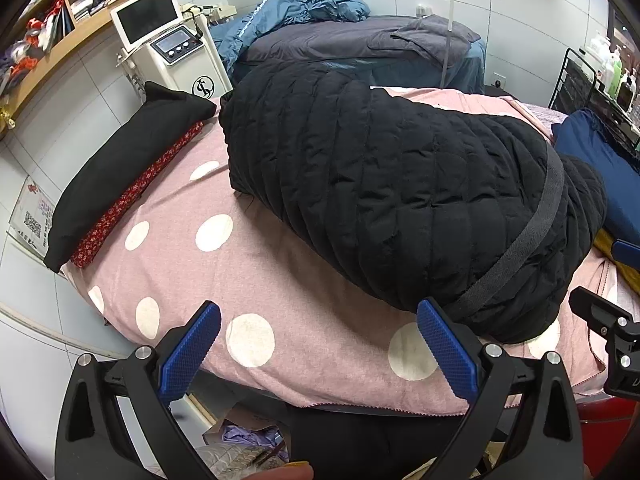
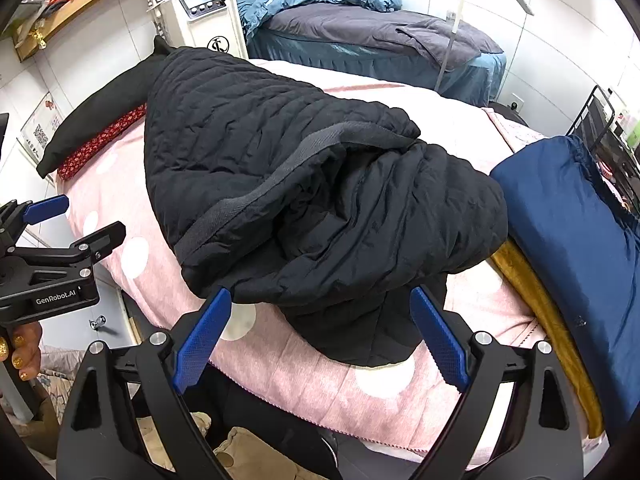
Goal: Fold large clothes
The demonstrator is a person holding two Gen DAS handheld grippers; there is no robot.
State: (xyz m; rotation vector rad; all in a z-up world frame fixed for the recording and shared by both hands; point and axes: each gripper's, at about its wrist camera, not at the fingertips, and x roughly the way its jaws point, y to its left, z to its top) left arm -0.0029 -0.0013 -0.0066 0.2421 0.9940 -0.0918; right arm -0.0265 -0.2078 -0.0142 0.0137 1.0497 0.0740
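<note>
A black quilted coat (image 1: 392, 196) lies bundled across the middle of a bed covered by a pink blanket with white dots (image 1: 248, 256), its bulk folded over on itself so that a dark grey band (image 1: 516, 248) runs diagonally across the end nearest the cameras. In the right wrist view the same coat (image 2: 320, 184) shows an open fold edged by that band, with a flap of fabric hanging toward the near edge of the bed. The left claw (image 1: 318, 344) hovers over the near edge of the blanket with its blue-padded fingers (image 1: 192, 350) spread wide apart and nothing between them; its right finger tip sits just beside the coat's lower corner, though whether it touches cannot be told. The right claw (image 2: 320, 334) is likewise spread wide, holding nothing, its fingers flanking the hanging flap of the coat without closing on it. Along the far left edge of the bed lies a long black cushion (image 1: 120, 168) on top of a red patterned cloth (image 1: 132, 200). To the right of the coat rests a navy blue bundle (image 2: 572, 248) with a mustard yellow cloth (image 2: 540, 312) beneath it. Behind the bed stand a white machine with a screen (image 1: 160, 36) and a second bed with grey and blue bedding (image 1: 352, 40)
</note>
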